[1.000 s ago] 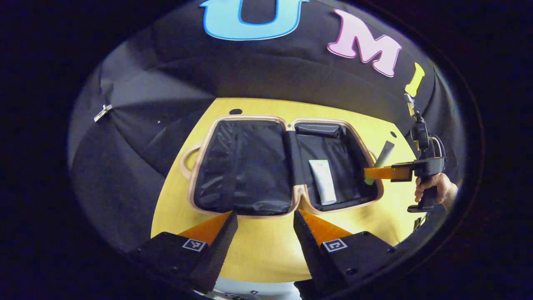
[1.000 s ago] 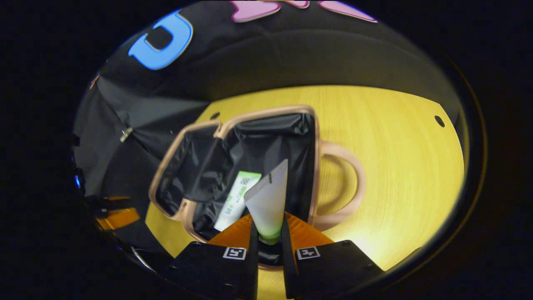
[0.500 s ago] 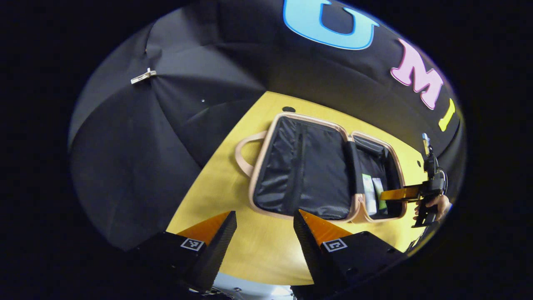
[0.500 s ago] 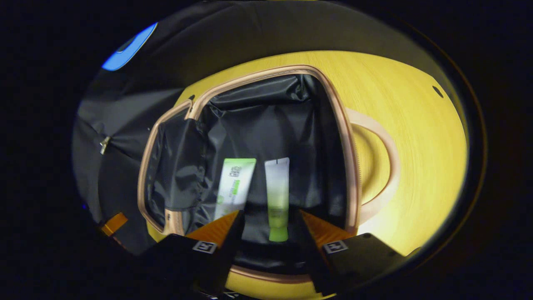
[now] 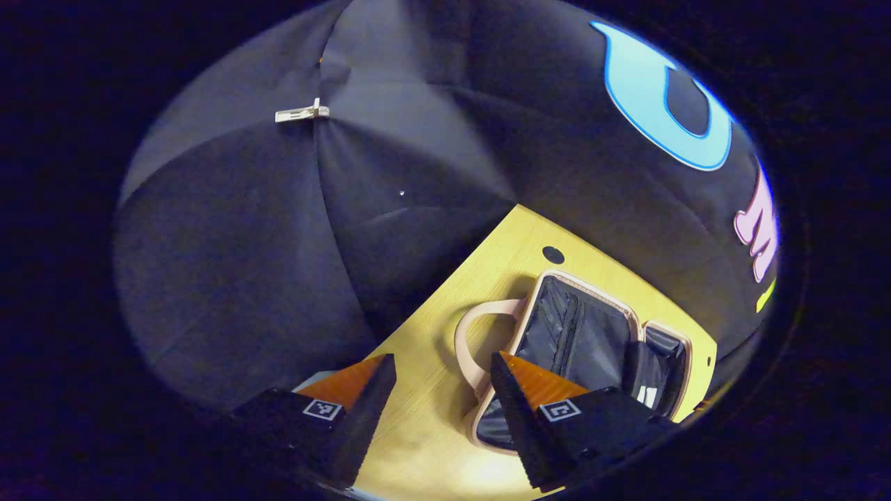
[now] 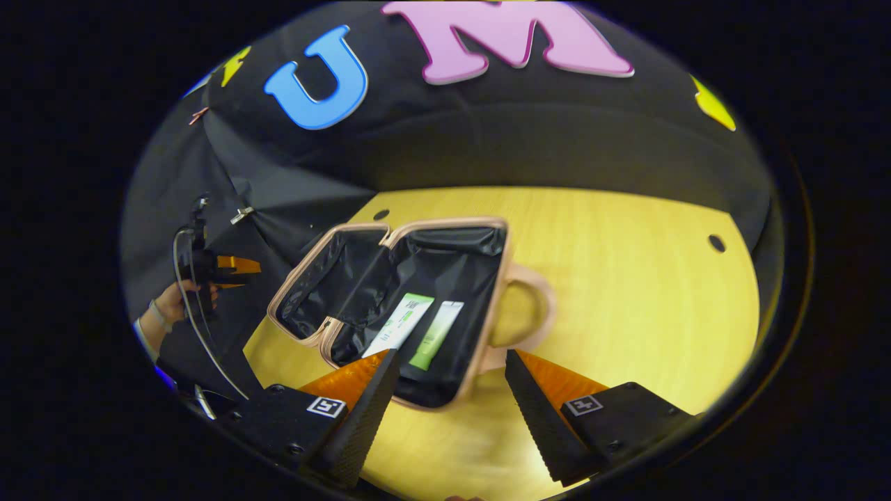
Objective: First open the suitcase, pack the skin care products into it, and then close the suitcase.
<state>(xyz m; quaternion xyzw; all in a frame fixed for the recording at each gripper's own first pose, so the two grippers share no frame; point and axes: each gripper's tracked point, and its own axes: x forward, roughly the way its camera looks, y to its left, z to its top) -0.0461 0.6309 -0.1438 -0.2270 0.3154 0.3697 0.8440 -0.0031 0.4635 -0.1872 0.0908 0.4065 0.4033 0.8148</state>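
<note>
Tongs, left (image 5: 443, 390) and right (image 6: 451, 390), both spread wide, empty, above open suitcase (image 6: 480, 334).

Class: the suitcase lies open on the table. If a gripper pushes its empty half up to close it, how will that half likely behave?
The suitcase half probably swings as one piece: its tan rim holds an even shape. The black lining is wrinkled, so it is likely soft and may sag or snag. The tubes lie loose in the other half and could slide on closing.
</note>
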